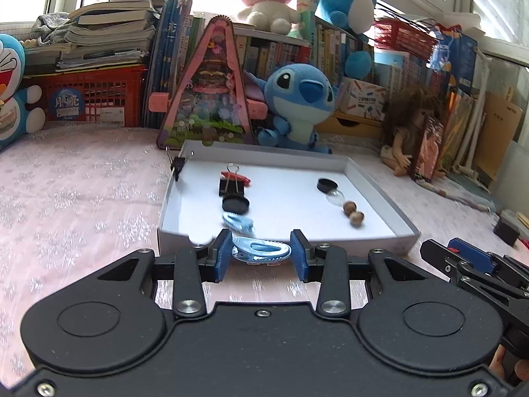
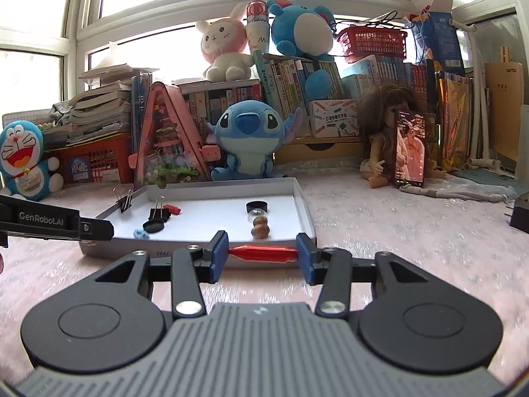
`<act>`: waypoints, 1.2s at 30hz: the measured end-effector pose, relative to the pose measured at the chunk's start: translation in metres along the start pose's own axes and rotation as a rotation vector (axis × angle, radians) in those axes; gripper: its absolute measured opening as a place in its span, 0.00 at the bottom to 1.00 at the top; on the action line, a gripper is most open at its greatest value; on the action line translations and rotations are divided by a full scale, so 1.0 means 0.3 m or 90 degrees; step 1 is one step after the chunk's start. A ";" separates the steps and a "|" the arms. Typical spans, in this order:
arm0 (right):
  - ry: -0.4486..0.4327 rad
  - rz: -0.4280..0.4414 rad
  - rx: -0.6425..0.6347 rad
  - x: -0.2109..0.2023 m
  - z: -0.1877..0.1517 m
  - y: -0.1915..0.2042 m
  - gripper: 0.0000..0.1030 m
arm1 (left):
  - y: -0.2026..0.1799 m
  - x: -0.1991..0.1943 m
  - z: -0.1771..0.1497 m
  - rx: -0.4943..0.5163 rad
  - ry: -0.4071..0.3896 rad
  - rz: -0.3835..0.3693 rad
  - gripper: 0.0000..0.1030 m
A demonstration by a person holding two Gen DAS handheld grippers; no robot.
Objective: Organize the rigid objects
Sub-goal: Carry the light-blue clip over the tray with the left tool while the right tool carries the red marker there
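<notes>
Stitch plush (image 2: 247, 139) w/ bunny plush (image 2: 223, 51) above, book stacks (image 1: 105, 38), doll (image 2: 383, 139) beside phone (image 2: 409, 149)

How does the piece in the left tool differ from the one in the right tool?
The left tool holds a light blue clip, rounded and oval with a slotted middle. The right tool holds a red clip, slim, straight and tapered at its ends. Both lie crosswise between the pads, held just short of the white tray.

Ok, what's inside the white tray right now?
In the white tray: a binder clip, red clip, two black discs, blue clip, glass ball, brown nuts. The near wall hides the front floor.
</notes>
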State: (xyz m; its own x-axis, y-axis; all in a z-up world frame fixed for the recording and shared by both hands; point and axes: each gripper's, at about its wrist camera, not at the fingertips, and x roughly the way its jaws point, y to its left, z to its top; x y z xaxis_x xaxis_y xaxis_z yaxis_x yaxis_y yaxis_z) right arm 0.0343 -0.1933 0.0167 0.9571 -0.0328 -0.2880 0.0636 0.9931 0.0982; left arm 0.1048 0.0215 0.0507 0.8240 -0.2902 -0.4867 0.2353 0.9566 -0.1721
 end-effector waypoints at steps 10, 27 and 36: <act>0.058 0.038 0.024 0.178 0.084 -0.040 0.48 | 0.018 0.159 0.086 -0.026 0.041 0.022 0.35; 0.155 0.052 0.008 0.386 0.090 -0.029 0.48 | 0.025 0.325 0.056 -0.028 0.081 0.054 0.35; 0.182 0.048 0.001 0.429 0.080 -0.015 0.48 | 0.020 0.345 0.060 -0.009 0.078 0.070 0.35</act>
State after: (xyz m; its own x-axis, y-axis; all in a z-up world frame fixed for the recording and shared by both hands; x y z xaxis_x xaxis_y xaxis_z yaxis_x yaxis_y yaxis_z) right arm 0.1639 -0.2046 0.0022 0.8404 0.0746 -0.5369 -0.0041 0.9913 0.1313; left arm 0.2007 -0.0024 0.0145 0.7750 -0.1857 -0.6040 0.1395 0.9825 -0.1231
